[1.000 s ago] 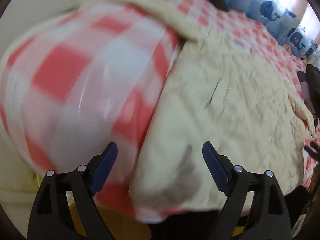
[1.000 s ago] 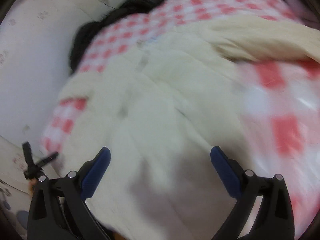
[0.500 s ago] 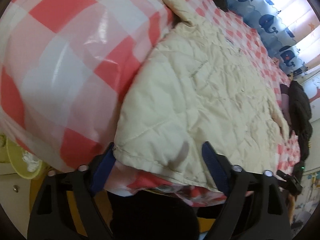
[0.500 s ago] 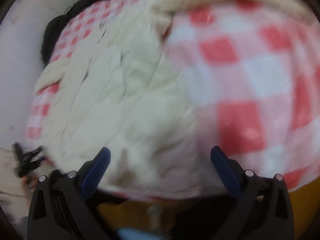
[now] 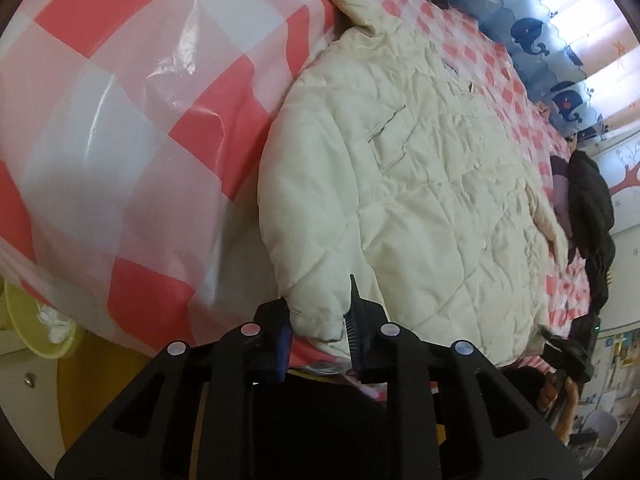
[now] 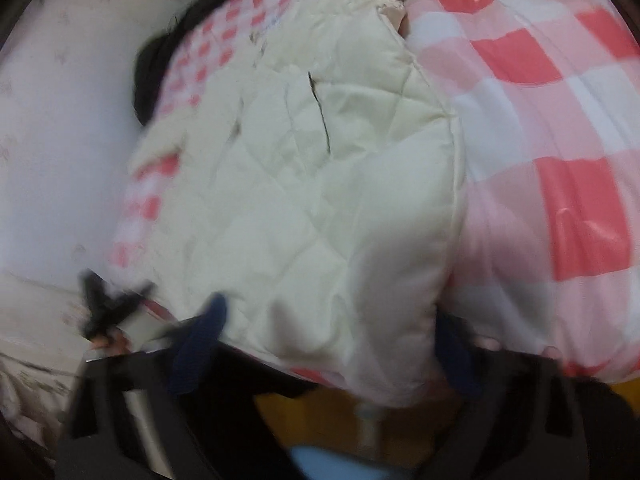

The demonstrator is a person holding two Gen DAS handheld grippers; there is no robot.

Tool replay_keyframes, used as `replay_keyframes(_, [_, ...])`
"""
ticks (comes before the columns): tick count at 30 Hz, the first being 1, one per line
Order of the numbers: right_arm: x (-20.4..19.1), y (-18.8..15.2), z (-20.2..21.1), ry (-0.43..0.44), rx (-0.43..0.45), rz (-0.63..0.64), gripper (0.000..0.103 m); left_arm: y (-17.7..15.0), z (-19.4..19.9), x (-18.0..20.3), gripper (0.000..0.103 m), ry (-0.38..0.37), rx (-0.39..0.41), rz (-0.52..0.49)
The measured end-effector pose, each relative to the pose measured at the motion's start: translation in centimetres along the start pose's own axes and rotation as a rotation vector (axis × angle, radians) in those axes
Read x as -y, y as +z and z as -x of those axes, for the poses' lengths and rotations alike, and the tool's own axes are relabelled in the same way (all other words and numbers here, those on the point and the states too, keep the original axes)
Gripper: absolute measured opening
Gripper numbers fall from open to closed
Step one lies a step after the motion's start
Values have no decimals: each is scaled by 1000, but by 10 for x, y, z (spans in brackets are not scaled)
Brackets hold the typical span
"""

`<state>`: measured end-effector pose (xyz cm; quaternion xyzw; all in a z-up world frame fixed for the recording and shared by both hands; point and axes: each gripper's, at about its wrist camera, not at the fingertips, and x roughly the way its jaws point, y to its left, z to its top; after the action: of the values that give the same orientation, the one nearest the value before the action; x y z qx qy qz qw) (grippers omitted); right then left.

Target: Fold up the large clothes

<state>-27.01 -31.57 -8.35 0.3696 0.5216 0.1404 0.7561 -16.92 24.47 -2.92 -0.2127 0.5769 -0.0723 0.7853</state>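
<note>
Cream quilted jacket (image 5: 420, 184) lay flat on the red-checked cloth (image 5: 120, 120), which showed bare at 9 o'clock. The left gripper (image 5: 318, 320), at 6 o'clock, had just been closing and pinched the jacket's hem corner. The right gripper (image 6: 324, 344), blurred, stood wide astride the hem. A whale curtain (image 5: 532, 32) hung at 1 o'clock.

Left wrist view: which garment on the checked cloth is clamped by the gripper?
The cream quilted jacket, pinched at its corner; the black garment lies far off.
</note>
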Motion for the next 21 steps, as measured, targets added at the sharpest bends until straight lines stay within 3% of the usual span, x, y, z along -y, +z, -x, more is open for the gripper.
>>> replay_keyframes(1, [2, 1, 2, 26, 9, -6, 15, 1, 5, 2, 13, -25, 14, 2])
replay_keyframes(4, [-12, 9, 16, 109, 63, 37, 12, 8, 31, 14, 9, -106, 65, 5])
replay_keyframes(7, [-43, 25, 61, 175, 164, 103, 11, 15, 65, 32, 8, -178, 116, -16])
replay_keyframes(11, [-82, 25, 113, 169, 224, 217, 11, 5, 109, 58, 8, -229, 156, -96])
replay_keyframes(13, [-86, 10, 123, 115, 201, 264, 11, -8, 112, 59, 9, -189, 127, -144])
replay_keyframes(14, [-84, 1, 116, 59, 139, 295, 11, -13, 106, 59, 10, -159, 98, -169])
replay_keyframes(15, [-78, -9, 101, -22, 55, 319, 14, -21, 92, 53, 19, -105, 27, -215])
replay_keyframes(16, [-65, -19, 89, -91, -19, 326, 22, -28, 76, 43, 33, -52, -45, -242])
replay_keyframes(18, [-28, -30, 73, -179, -96, 283, 39, -35, 59, 12, 41, 123, -99, -213])
replay_keyframes(19, [-13, -27, 79, -168, -74, 245, 39, -36, 61, -5, 41, 183, -91, -177])
replay_keyframes(21, [16, -13, 108, -58, 35, 136, 45, -29, 81, -20, 44, 175, -21, -106])
